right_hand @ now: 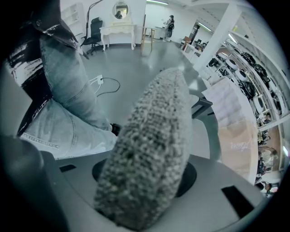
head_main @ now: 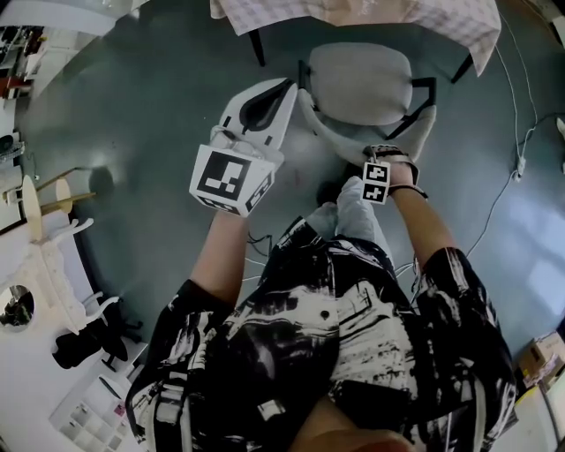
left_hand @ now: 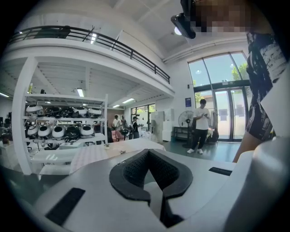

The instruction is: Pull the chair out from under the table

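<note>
The grey upholstered chair (head_main: 357, 84) stands on the floor in front of the table with the checked cloth (head_main: 371, 13), its seat partly out from under the table edge. My right gripper (head_main: 389, 159) points steeply down and is shut on the top of the chair's backrest (head_main: 340, 137). In the right gripper view the woven grey backrest (right_hand: 149, 149) fills the space between the jaws. My left gripper (head_main: 284, 90) is held in the air to the left of the chair, apart from it. Its black pads (left_hand: 136, 170) meet at the tips with nothing between them.
The person's legs in jeans (head_main: 353, 212) stand right behind the chair. A white cable (head_main: 508, 177) runs across the floor at the right. A white dressing table (head_main: 53, 265) and a black chair (head_main: 88, 340) stand at the left. Shelves of helmets (left_hand: 59, 129) lie beyond the table.
</note>
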The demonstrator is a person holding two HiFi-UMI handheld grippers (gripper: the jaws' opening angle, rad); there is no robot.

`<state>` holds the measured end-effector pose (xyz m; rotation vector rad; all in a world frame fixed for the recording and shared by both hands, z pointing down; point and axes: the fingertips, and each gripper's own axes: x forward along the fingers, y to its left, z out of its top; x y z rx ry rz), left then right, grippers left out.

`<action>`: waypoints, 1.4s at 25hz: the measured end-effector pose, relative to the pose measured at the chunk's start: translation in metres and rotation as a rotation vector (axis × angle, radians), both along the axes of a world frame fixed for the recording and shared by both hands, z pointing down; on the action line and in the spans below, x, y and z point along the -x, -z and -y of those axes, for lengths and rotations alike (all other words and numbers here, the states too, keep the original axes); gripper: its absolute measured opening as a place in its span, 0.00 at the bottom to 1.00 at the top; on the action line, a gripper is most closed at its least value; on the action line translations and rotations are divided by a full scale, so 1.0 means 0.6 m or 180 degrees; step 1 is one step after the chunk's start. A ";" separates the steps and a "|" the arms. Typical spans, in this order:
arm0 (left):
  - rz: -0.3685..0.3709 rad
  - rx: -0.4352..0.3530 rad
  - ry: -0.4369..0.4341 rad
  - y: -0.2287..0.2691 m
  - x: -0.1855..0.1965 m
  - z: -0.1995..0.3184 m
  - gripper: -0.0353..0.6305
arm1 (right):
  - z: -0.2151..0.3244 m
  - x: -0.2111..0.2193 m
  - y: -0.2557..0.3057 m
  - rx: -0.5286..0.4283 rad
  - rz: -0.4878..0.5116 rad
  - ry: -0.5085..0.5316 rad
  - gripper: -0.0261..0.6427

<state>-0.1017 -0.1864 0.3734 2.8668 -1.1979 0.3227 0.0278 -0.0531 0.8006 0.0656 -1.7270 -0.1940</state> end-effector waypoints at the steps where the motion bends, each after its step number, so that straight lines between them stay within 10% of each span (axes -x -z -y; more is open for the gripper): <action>1: -0.0004 -0.0002 -0.0017 0.002 -0.001 -0.006 0.06 | -0.007 0.001 0.002 -0.0002 -0.0003 -0.0004 0.28; 35: 0.0046 -0.0048 0.0264 0.009 -0.049 -0.210 0.06 | -0.199 -0.010 -0.009 0.0000 0.0000 0.0022 0.29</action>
